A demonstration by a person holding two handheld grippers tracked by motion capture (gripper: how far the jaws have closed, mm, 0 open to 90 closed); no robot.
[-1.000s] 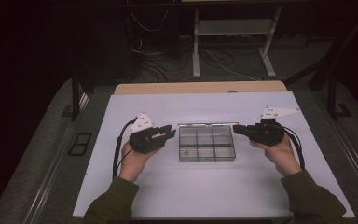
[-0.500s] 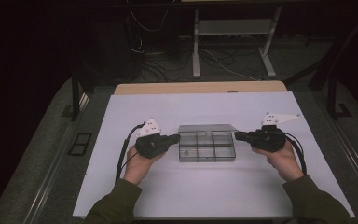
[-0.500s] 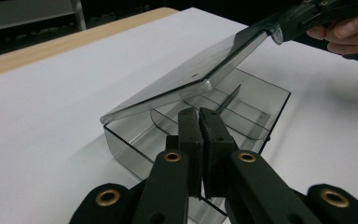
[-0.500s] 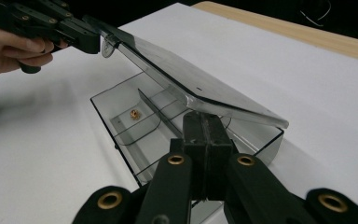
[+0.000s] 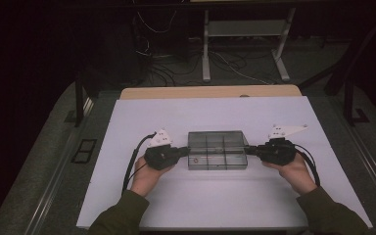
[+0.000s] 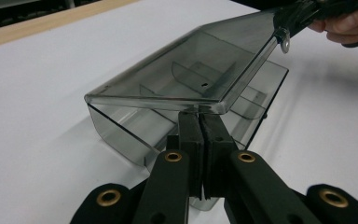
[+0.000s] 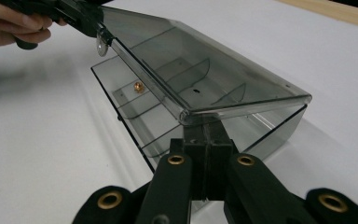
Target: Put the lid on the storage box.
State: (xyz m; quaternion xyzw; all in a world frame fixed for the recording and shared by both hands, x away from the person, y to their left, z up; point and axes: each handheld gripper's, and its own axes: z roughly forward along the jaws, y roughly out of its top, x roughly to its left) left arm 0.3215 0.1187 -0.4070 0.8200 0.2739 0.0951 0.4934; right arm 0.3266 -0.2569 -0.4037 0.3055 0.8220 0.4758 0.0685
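The box (image 5: 218, 150), clear smoky plastic with dividers, sits mid-counter (image 5: 215, 205) in the high view, between the left gripper (image 5: 185, 152) and the right gripper (image 5: 249, 150), one at each end.

In the left gripper view, the left gripper (image 6: 199, 122) has its jaws pressed together under the rim of the lid (image 6: 186, 74), which is tilted up off the box.

In the right gripper view, the right gripper (image 7: 205, 127) is likewise fully closed beneath the lid's edge; a small brass nut (image 7: 138, 86) lies in a far compartment.

My smoky grey transparent plastic compartment box (image 5: 218, 149) sits on the white bench (image 5: 127, 122); my black gripper (image 6: 199, 122) has brass-coloured rivets.
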